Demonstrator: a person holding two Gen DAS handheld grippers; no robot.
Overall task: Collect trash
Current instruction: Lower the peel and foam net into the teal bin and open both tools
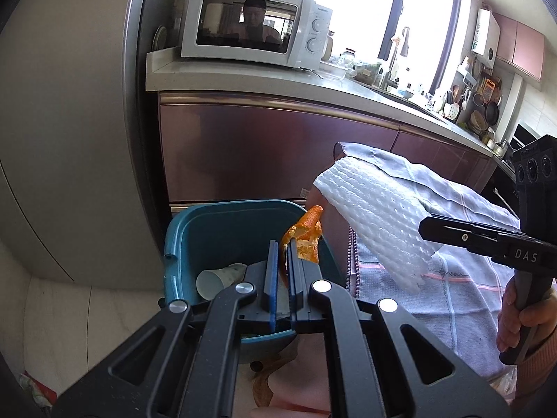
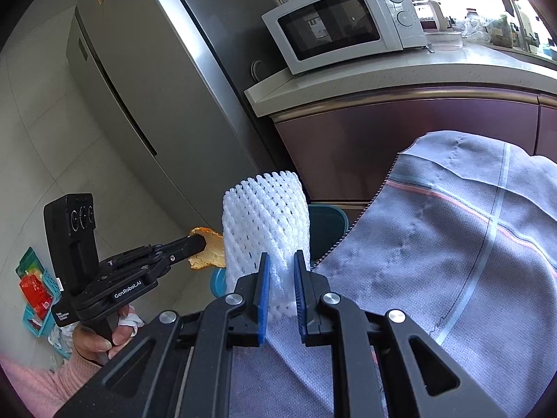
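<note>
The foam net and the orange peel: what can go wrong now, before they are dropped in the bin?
1. The foam net in the right gripper hangs beside the bin, over the cloth; released here, it would likely miss.
2. The left gripper pinches only an edge of the peel, near the bin's rim; it might slip out and fall outside.
3. The net is light and may cling to the pads.

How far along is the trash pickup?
Done: a paper cup already lies in the teal bin. In hand: left tool grips orange peel over the bin; right tool grips white foam netting. Left: dropping both in.
</note>
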